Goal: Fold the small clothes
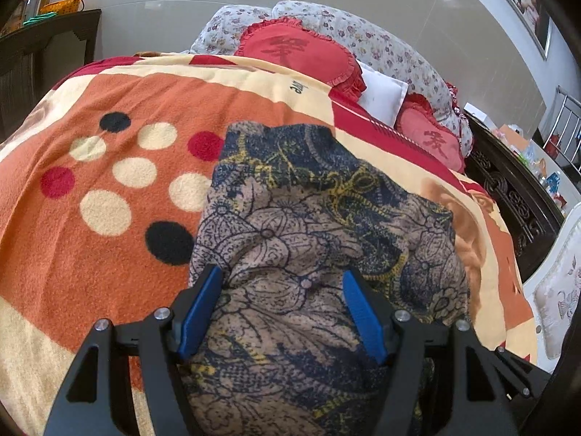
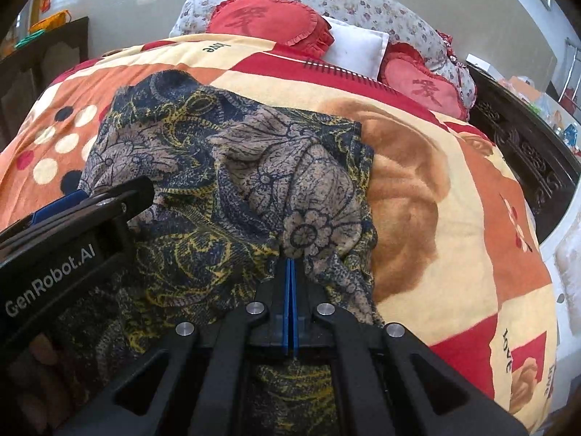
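The right claw (image 2: 290, 265) has its blue pads pressed together on a gathered pinch of the patterned garment (image 2: 225, 167), with cloth bunching and puckering out from the nip. The left claw (image 1: 281, 278) is spread wide, its blue fingers (image 1: 201, 312) straddling a hump of the same cloth without closing on it; in the right wrist view its black body comes in from the left, over the garment's near left part.

The garment lies crumpled on the fleece blanket (image 1: 109, 189) of the bed, near its front edge. Its soft creases and draping suggest thin, limp, light fabric that sags wherever it is not held, so one pinch will likely only drag it into a rope. I would take hold at two well-apart points along an edge or hem, keeping it taut.

Beyond it the blanket runs to the red heart cushions (image 2: 265, 18) and the floral pillows (image 1: 381, 43) at the head.
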Demonstrator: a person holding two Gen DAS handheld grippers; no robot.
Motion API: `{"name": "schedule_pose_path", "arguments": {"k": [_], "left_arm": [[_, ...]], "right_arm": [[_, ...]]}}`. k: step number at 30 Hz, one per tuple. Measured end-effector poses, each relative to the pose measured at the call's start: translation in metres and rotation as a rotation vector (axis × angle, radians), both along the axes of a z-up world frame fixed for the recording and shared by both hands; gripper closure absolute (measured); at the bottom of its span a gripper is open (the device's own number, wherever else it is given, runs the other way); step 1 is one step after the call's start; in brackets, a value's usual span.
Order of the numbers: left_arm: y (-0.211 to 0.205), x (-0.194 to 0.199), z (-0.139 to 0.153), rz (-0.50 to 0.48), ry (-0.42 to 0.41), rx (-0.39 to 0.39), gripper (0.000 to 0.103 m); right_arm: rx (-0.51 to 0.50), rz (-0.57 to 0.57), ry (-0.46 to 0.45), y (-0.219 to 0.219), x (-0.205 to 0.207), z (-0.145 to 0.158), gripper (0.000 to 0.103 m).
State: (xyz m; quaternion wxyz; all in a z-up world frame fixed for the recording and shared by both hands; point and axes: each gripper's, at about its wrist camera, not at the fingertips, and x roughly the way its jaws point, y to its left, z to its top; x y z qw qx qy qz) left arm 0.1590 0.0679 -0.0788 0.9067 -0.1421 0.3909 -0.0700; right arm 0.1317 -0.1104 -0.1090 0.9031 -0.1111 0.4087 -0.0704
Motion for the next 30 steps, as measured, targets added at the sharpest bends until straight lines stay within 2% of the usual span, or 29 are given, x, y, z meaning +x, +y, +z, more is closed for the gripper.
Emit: {"name": "schedule_pose_path", "arguments": {"k": [30], "left_arm": [[-0.0001, 0.0002, -0.0012, 0.001, -0.001, 0.001, 0.031]], "right_arm": [[0.013, 0.001, -0.007, -0.0006, 0.0006, -0.0008, 0.083]]}}
